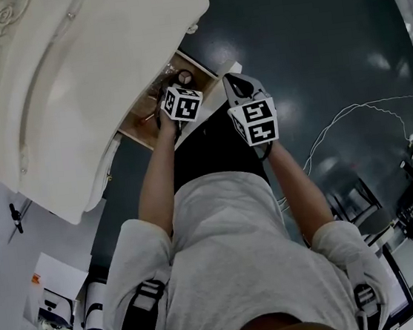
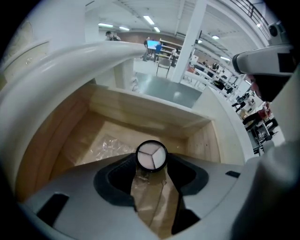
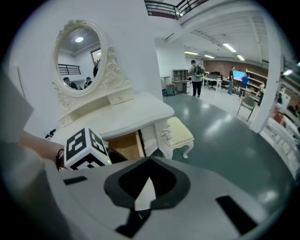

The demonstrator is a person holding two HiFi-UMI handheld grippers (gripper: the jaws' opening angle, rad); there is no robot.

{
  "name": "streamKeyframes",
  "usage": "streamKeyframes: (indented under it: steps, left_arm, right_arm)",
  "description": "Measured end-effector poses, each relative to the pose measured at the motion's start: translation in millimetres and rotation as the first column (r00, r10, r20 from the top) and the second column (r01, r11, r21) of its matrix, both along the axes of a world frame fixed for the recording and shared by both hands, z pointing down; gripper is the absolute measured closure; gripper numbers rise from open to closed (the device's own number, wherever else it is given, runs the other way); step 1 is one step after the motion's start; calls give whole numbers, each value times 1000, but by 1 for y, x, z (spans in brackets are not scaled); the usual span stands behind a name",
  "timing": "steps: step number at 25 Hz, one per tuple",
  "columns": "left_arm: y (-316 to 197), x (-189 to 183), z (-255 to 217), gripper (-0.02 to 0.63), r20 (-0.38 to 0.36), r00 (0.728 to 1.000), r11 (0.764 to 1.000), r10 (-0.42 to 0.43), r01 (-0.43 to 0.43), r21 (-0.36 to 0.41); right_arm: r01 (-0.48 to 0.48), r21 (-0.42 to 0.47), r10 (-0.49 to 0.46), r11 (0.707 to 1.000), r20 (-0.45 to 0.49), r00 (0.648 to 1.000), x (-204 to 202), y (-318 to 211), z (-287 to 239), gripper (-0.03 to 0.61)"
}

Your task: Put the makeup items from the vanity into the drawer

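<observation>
Over the open drawer [image 2: 117,108], my left claw [image 2: 151,164] pinches a round compact [image 2: 151,155] above clear plastic wrap [image 2: 105,145] on drawer bottom. My right claw [image 3: 149,161] is pressed together, empty, near white counter [image 3: 126,112].

Dim head view, bright ceiling lights [image 2: 149,19], fisheye-warped, vignetted edges
</observation>
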State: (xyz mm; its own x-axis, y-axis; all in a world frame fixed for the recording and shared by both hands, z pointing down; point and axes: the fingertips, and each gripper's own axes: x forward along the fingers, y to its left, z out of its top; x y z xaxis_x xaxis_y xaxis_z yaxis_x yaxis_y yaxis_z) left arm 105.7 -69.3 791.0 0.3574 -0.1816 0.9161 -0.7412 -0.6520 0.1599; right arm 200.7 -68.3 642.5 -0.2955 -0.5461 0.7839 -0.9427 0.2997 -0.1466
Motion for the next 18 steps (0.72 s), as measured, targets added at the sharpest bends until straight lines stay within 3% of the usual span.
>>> streamKeyframes:
  steps: [15,18]
  left_arm:
    - [-4,-16,-42,401,-69,996,996,-62,66,54]
    - [-8,-29,-69,487,-97,988,986,-116,127,112]
  right_arm:
    - [81,32,-80,996,-9,997,-39,-7,-20,563]
    - [103,46,-102,994,-14,995,-55,-7,-29,563]
